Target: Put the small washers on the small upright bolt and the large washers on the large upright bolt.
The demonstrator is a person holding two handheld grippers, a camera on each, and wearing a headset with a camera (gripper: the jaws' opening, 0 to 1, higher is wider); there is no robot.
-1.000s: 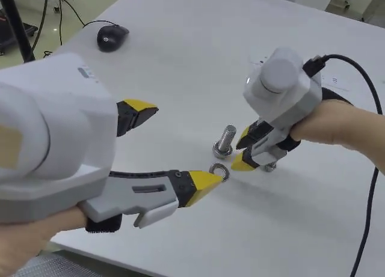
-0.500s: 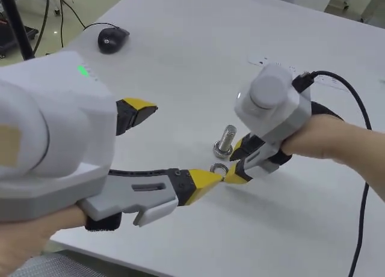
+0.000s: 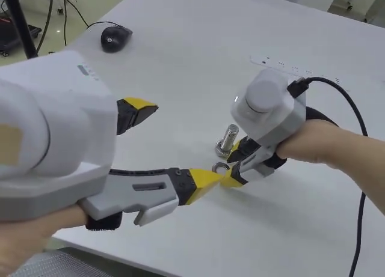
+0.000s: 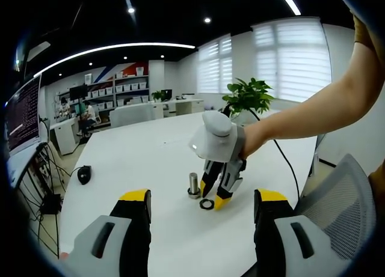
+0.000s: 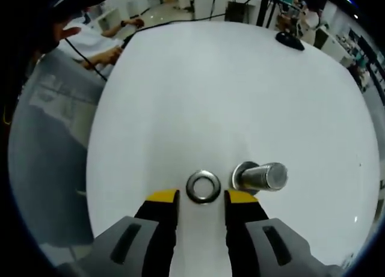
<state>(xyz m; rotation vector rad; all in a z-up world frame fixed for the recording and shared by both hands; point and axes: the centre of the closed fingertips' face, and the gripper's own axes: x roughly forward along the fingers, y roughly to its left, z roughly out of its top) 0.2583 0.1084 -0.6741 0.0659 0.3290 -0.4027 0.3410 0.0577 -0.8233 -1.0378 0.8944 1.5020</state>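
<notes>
Jaws on right gripper point(image 5: 201, 197): parted a little wider than the washer point(image 5: 203, 187), nothing gripped. Washer lies flat on the table point(image 5: 180, 97), just ahead of the 2 yellow tips and in line with the gap between them. Right gripper view shows no contact.

Bolt point(image 5: 260, 176) stands upright just beside the washer, threaded end up, wider base on the table, a thin gap between them. Cannot tell whether a washer already sits around that base.

Jaws on left gripper point(image 3: 174, 145): spread wide, empty. In head view its lower tip lies close against the washer and the right gripper's lower tip; contact cannot be judged. Its upper tip is well apart from the bolt.

Surface: white, matt, evenly lit. Black mouse point(image 3: 114, 36) near the far left edge, its cord running off the table. White power strip point(image 3: 295, 70) lies beyond the right hand point(image 3: 319, 139). Black cable point(image 3: 361, 139) loops from the back of the right gripper past the wrist.

Room, from left gripper view: open office with a dark ceiling and 1 long strip light point(image 4: 120, 47). Windows with blinds point(image 4: 289, 60) stand on the far side. Leafy plant point(image 4: 246, 97) stands behind the table, and shelves point(image 4: 129, 88) with bins line the back wall. Monitor point(image 4: 21, 115) at left, grey mesh chair point(image 4: 343, 193) at right.
</notes>
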